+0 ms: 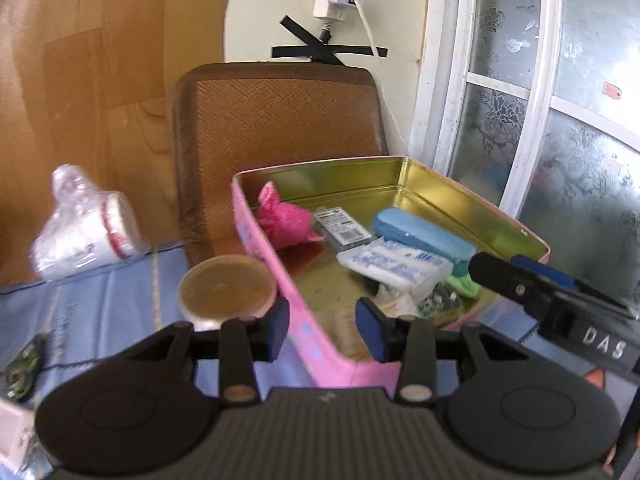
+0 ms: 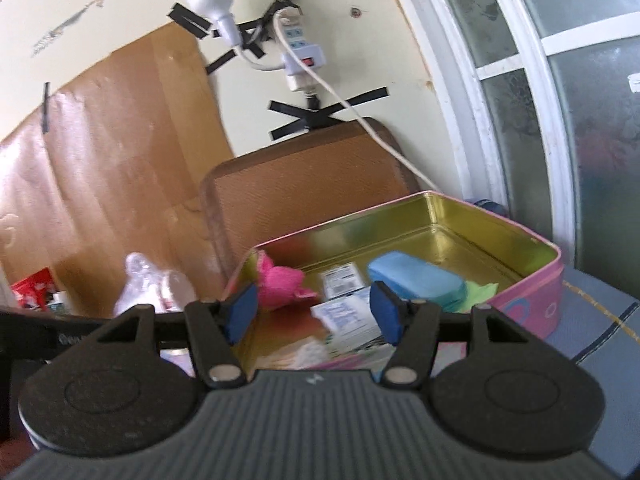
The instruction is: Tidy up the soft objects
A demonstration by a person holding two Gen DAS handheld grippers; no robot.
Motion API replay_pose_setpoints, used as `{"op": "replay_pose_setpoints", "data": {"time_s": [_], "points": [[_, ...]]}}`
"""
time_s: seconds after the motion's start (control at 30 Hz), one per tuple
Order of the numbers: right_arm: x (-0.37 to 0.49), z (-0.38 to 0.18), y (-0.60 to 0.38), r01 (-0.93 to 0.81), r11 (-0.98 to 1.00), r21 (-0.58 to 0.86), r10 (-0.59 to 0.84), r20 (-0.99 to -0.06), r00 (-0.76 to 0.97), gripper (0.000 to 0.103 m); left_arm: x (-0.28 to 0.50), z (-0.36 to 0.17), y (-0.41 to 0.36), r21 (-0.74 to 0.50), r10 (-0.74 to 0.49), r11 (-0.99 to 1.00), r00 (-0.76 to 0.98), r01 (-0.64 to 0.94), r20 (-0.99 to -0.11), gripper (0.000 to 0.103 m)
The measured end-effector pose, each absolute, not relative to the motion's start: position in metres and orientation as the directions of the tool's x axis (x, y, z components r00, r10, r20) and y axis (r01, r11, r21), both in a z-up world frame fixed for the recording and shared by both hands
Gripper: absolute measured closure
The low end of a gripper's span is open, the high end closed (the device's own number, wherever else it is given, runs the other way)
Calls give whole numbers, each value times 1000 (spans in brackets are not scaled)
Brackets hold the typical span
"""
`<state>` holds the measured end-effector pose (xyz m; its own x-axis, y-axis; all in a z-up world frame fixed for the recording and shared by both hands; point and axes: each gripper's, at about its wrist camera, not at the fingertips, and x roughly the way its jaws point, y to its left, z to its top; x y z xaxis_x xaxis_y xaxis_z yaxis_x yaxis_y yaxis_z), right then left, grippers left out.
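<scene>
Tin box (image 1: 256, 216) sat on the cloth-covered table (image 1: 120, 292), right of centre. In it: crumpled cloth (image 1: 286, 220) at far left, card packet (image 1: 340, 226) right of that, hard case (image 1: 420, 238) further right, wrapped packet (image 1: 394, 264) near side of the case, another soft cloth (image 1: 464, 286) tucked at the right under the case. Round lidded tub (image 1: 226, 290) stood on the table just left of the box's near wall. Bagged cup (image 1: 86, 236) lay far left. Woven mat (image 1: 280, 120) leaned on the wall behind the box. Window (image 1: 560, 100) was to the right.
</scene>
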<state>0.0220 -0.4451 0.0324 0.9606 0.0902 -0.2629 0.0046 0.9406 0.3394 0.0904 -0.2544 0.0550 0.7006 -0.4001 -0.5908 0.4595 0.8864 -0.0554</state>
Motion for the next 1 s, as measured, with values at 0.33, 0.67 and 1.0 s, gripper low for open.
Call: {"op": "replay_pose_setpoints", "data": {"time_s": [0.33,0.67,1.0], "points": [[7,38,-404,-61,948,311,155,-285,946,39,65,43,-203,-43,-333,922,729,386,-599,65],[4,41,-358,-107,961,256,189,-323,927,39,55,29,-149,-39,-273,950,763,309,-586,61],[-5,48,-335,-37,979,198,97,-298,950,38,56,24,-124,-93,-310,944,757,316,-575,61]]}}
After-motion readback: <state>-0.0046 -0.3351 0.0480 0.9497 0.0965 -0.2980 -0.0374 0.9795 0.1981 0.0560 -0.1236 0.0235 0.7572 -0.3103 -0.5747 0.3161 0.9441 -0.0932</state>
